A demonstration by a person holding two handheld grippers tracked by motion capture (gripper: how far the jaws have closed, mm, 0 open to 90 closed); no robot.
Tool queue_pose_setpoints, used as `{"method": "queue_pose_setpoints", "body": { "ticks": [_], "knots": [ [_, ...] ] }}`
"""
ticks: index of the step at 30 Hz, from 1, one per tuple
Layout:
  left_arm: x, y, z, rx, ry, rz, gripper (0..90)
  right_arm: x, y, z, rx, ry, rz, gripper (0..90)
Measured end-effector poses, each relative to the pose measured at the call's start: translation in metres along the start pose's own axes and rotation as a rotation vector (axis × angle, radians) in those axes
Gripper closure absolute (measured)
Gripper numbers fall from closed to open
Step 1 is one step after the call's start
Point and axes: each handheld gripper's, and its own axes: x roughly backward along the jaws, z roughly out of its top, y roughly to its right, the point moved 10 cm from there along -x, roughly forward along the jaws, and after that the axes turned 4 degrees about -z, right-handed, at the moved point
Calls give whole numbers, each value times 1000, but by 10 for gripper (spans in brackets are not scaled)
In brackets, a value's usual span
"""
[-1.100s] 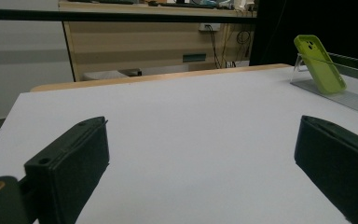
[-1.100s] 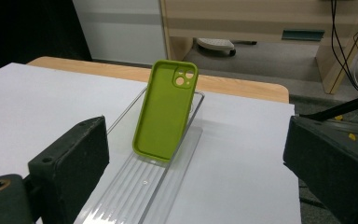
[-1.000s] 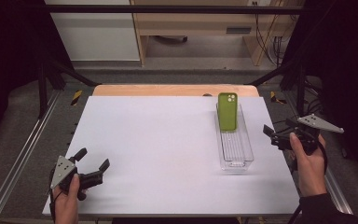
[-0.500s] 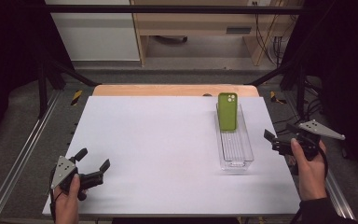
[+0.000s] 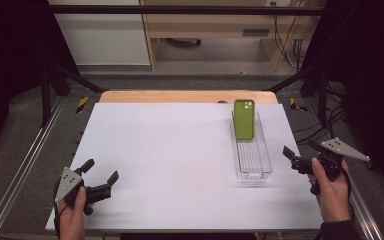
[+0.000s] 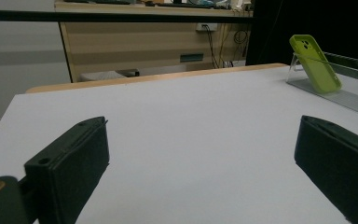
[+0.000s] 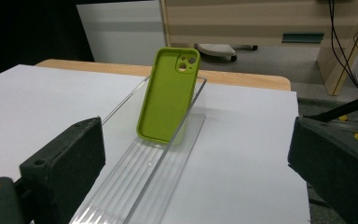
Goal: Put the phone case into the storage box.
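Both grippers gape; right gripper (image 5: 300, 159) has drawn nearer the tray (image 5: 252, 165).

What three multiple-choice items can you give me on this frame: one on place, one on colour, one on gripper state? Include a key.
1. Where does the phone case stand?
A. At the far end of the clear tray
B. Flat on the white table by the left gripper
C. Between the jaws of the right gripper

2. What colour is the phone case?
A. Black
B. Green
C. Red

3. How do the jaws of the right gripper stand?
A. Shut on the phone case
B. Shut on nothing
C. Open, with nothing between them

Key:
1 A: the high view shows it propped upright against the tray's far wall.
2 B: it reads lime green in the right gripper view.
3 C: the right gripper view shows both jaws wide apart, short of the tray.
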Motion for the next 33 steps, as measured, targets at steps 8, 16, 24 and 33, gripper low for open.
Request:
{"method": "queue_pose_setpoints", "body": {
  "ticks": [8,16,24,33],
  "knots": [
    [0,0,0,-1,-2,-1,26,3,-1,-12,-15,1,6,38],
    [0,1,0,-2,-2,-2,26,6,-4,-22,-13,-2,3,39],
    [1,1,0,0,-1,-2,26,7,-9,-30,0,16,6,44],
    [8,2,-1,-3,-4,-4,26,6,-11,-37,36,68,-19,49]
  ]
}}
